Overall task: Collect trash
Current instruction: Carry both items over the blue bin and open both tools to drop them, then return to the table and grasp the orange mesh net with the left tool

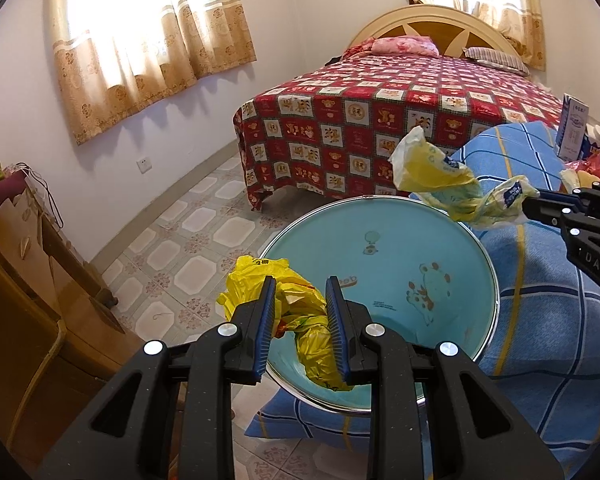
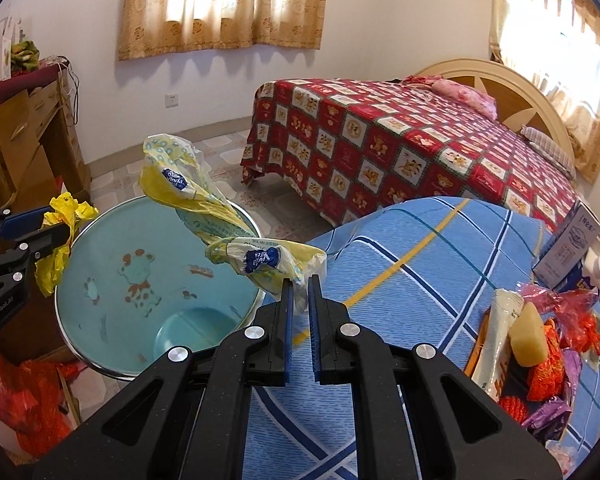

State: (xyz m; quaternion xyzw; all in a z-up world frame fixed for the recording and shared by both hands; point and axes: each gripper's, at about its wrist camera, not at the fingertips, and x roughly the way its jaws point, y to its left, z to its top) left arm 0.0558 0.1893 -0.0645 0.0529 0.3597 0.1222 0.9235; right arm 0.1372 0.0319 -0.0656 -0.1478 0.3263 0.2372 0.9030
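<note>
The round light-blue plastic bin (image 1: 380,280) with cartoon prints looks empty beside the blue checked bed cover (image 2: 420,260), where wrappers (image 2: 548,344) remain, so collecting seems barely begun. Over its rim, the right gripper (image 2: 299,280) has its fingers clamped on a twisted pale-yellow tissue wrapper (image 2: 204,200). The left gripper (image 1: 300,292) pinches a crumpled bright-yellow plastic bag (image 1: 300,320).

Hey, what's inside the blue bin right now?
The blue bin looks empty: its bare floor and cartoon-printed wall show. The near wall hides part of the bottom. The yellow bag and tissue wrapper hang above it.
</note>
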